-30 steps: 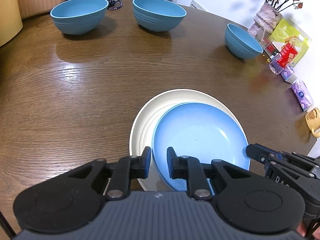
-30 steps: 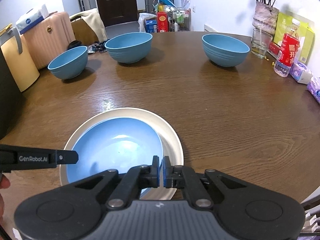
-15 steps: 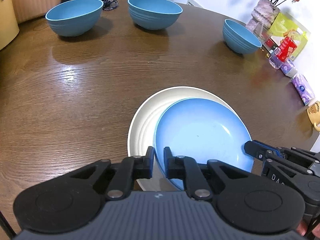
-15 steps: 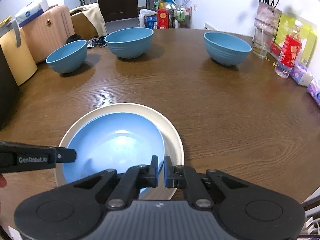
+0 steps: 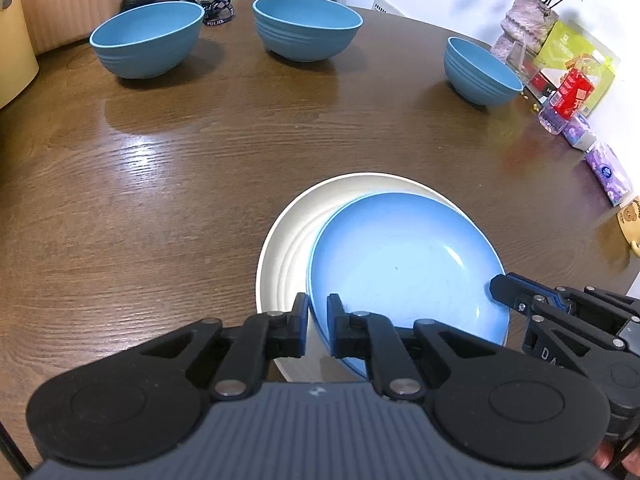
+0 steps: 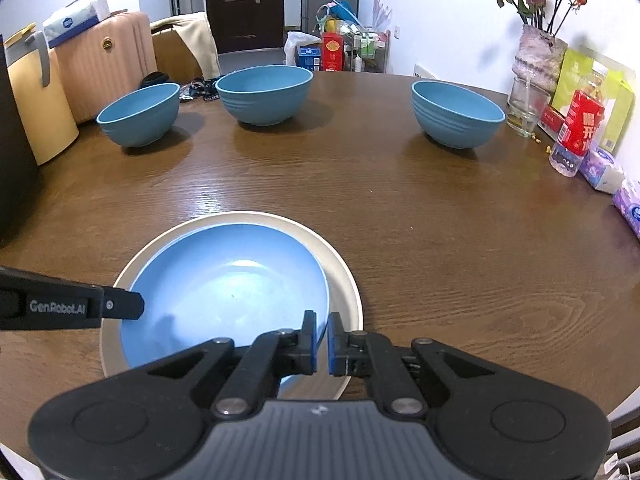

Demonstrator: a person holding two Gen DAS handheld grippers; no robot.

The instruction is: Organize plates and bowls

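on the table (image 5: 160, 208), both grippers seemingly pinch the blue plate (image 5: 404, 264).

A brown wood-grain table (image 6: 440, 240) is seen, smooth with a soft sheen. A glossy finish is shown by the blue plate (image 5: 404, 264); the cream plate (image 5: 292, 232) looks matt and finely ridged.

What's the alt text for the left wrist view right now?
The left gripper is shut on the near rim of a blue plate that lies off-centre on a larger white plate; the right gripper grips the blue plate's rim on the right. Three blue bowls stand apart across the far side of the wooden table.
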